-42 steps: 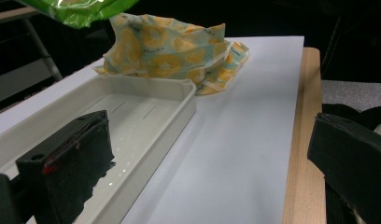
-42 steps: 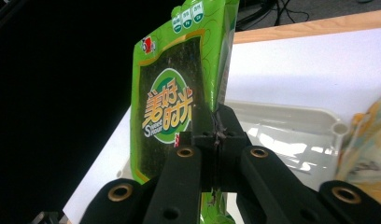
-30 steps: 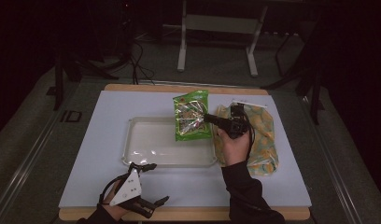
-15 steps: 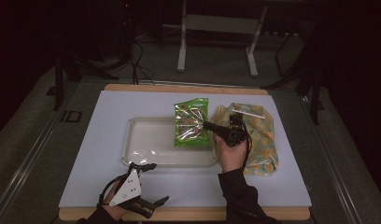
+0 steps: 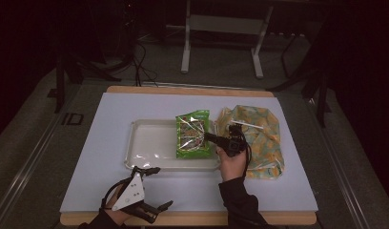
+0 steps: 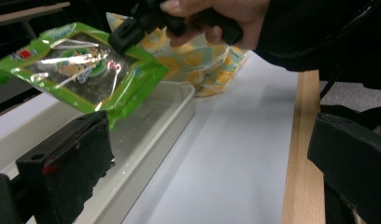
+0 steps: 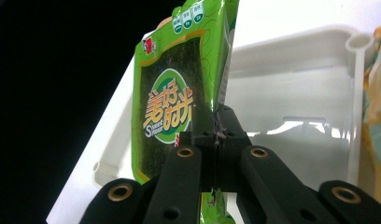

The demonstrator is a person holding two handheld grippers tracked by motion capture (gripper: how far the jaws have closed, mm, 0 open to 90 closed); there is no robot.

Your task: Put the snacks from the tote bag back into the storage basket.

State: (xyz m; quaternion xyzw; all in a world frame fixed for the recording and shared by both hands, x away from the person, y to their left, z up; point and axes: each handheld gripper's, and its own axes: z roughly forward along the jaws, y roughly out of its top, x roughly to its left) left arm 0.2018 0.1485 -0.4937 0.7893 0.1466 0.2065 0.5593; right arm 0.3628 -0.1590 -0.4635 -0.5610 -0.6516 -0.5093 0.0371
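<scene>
Seaweed snack packet [image 5: 193, 134], green, foil-windowed: pinched at one edge in the right claw [image 5: 216, 140], jaws closed tight on it, held aloft over the right end of the white tray [image 5: 145, 148]. Step judged: transfer into tray; next move calls for lowering and release. Left claw [image 5: 152, 188]: jaws wide apart, empty, near the surface's front edge. Patterned bag [image 5: 259, 136]: beside tray.

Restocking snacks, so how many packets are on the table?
2: a green seaweed packet held over the white tray by the right gripper, and a yellow patterned bag lying right of the tray.
</scene>
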